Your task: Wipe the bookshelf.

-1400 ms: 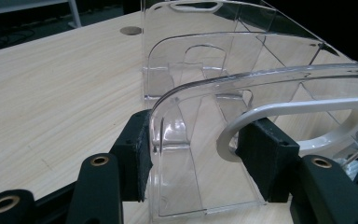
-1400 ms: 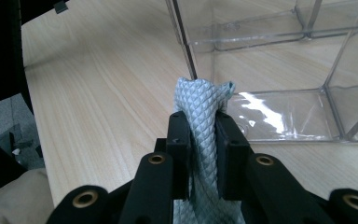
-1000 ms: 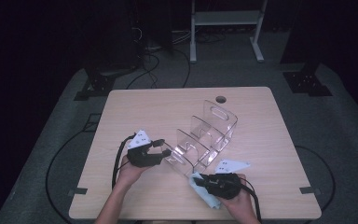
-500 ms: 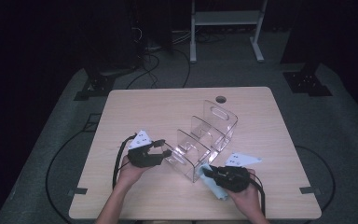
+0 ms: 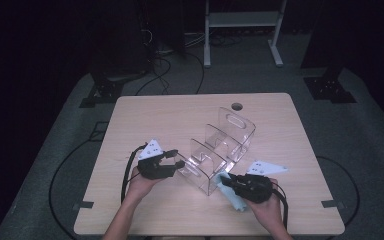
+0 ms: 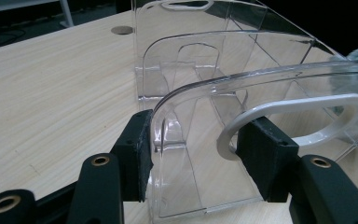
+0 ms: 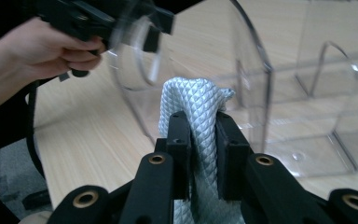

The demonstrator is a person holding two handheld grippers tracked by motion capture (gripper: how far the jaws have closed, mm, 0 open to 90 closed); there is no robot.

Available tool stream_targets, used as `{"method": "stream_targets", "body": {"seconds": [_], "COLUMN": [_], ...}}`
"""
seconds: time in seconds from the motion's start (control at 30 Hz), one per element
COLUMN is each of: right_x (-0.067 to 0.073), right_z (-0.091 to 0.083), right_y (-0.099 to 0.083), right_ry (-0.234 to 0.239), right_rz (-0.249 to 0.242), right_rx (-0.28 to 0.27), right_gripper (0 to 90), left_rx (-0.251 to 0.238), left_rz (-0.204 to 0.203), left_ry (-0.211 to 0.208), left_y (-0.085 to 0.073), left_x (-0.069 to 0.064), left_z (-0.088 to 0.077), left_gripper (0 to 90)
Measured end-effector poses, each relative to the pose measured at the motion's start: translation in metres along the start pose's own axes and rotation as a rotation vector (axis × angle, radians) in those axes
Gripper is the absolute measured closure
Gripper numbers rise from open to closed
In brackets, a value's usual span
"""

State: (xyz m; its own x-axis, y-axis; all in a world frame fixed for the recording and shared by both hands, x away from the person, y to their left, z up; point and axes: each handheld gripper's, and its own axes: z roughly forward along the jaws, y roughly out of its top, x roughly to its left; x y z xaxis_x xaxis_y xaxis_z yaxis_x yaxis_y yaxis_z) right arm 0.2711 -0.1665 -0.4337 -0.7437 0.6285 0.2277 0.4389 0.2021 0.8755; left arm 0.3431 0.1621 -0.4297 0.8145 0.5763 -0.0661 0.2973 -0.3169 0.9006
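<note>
Nearest you, at about 5 o'clock on the table (image 5: 130, 210), your right gripper (image 5: 231, 183) is clamped on a cloth (image 7: 193, 112), a soft quilted grey-blue rag bunched between the pads and drooping below them; it looks light and limp, so it will fold and trail wherever you drag it, and a pinch well into the bunch, as you have now, should keep it from slipping out. At about 7 o'clock your left gripper (image 5: 179, 159) is closed on the near end wall of the rack (image 5: 220, 150), one pad (image 6: 137, 154) outside the curved edge and the other at the handle slot. That clear plastic rack sits mid-table, running from you towards 1 o'clock, its dividers standing upright. Judge it stiff, light and slick: it will skate on the wood if pushed, and thin walls may crack under a hard squeeze, so hold by the end wall near the slot. Farther off, at 12 o'clock, is the table's cable hole (image 5: 237, 106).
</note>
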Motion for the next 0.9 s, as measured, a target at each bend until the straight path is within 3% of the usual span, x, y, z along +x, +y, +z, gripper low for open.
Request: {"method": "stream_targets", "body": {"seconds": [0.13, 0.2, 0.33, 0.47, 0.53, 0.73, 0.9], "right_x": [-0.006, -0.006, 0.004, 0.021, 0.024, 0.02, 0.009], "right_z": [0.013, 0.012, 0.004, 0.01, 0.011, 0.008, 0.003], "right_y": [-0.012, -0.011, -0.002, -0.004, -0.004, -0.003, -0.002], "right_ry": [0.012, 0.007, 0.037, 0.081, 0.069, 0.026, -0.007], "right_rz": [0.026, 0.029, 0.015, -0.023, -0.04, -0.028, -0.008], "right_rx": [0.05, 0.052, -0.003, 0.02, 0.025, 0.023, 0.013], "right_gripper": [77.7, 77.7, 77.8, 77.6, 77.6, 77.7, 77.7], "left_rx": [0.002, 0.001, 0.002, -0.004, -0.004, -0.007, -0.004], "left_rz": [0.003, 0.004, -0.002, -0.002, 0.0, -0.006, 0.003], "left_ry": [-0.001, 0.0, -0.001, 0.005, 0.008, -0.024, -0.045], "left_y": [0.0, 0.0, 0.0, 0.0, 0.0, 0.0, 0.0], "left_x": [0.0, 0.0, -0.001, -0.003, -0.003, -0.001, -0.002], "left_z": [0.0, 0.0, 0.002, 0.005, 0.005, 0.003, 0.003], "left_gripper": [45.9, 45.8, 44.3, 42.1, 43.1, 47.5, 52.3]}}
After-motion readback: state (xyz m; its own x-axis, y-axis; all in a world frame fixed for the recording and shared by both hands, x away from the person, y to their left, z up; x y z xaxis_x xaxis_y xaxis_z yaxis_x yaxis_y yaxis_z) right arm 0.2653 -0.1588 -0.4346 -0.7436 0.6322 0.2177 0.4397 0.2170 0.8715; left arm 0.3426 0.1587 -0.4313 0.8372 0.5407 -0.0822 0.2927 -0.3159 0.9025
